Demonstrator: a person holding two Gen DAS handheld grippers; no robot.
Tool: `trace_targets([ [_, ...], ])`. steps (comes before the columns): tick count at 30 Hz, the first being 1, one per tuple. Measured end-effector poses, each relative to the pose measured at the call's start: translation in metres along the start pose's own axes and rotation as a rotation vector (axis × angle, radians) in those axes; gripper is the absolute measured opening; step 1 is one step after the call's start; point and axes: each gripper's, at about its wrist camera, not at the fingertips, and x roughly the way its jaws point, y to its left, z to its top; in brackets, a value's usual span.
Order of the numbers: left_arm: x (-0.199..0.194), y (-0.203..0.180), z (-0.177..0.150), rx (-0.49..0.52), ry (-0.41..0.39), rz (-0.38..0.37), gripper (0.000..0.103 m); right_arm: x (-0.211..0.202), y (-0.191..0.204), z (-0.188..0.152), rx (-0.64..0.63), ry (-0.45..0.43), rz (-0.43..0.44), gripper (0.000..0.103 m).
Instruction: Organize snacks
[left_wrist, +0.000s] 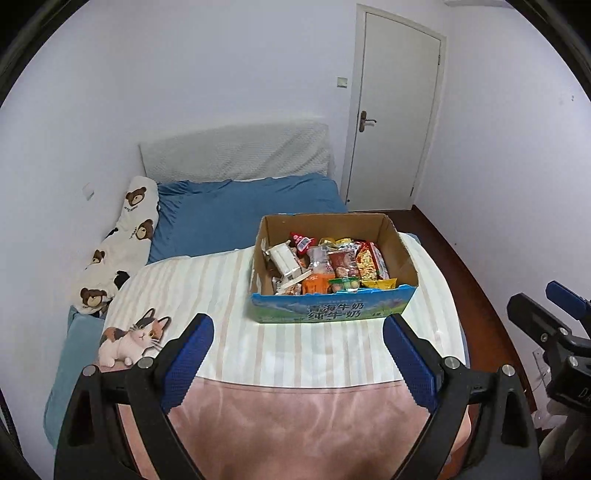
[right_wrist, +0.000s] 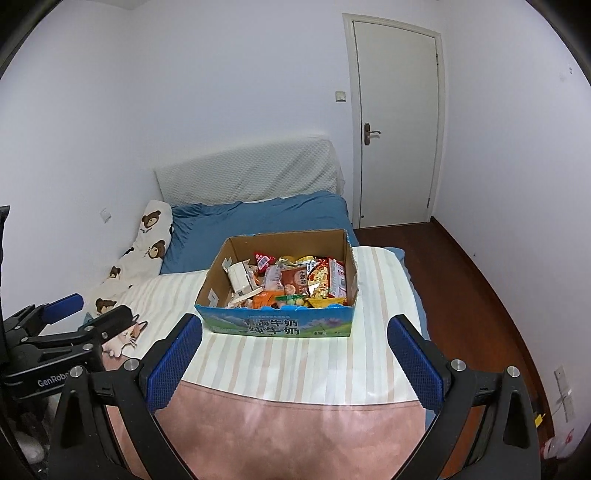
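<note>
Above the bed (left_wrist: 258, 214), both tools (left_wrist: 298, 332) (right_wrist: 295, 332) tilt down, jaws wide.

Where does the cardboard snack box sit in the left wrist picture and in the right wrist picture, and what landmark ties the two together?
Left wrist: the snack box sits right of centre on the striped blanket, beyond the open left gripper.
Right wrist: the snack box sits near centre, between and beyond the open right gripper fingers.
Shared landmark: the white door behind the box, to the right.
</note>
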Motion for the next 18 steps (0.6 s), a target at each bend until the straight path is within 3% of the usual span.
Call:
trace_targets([
  [6,-0.009,0.0,-0.004,0.005,-0.026,0.015,0.094,-0.008,0.003,-0.005,-0.005,-0.004,0.009,0.103],
  [8,-0.009,-0.001,-0.004,0.014,-0.035,0.014,0.103,-0.006,0.004,-0.005,-0.015,-0.016,0.007,0.103],
  [18,0.011,0.001,0.005,-0.009,-0.038,0.039,0.103,0.014,0.003,0.004,-0.015,-0.038,-0.01,0.103],
])
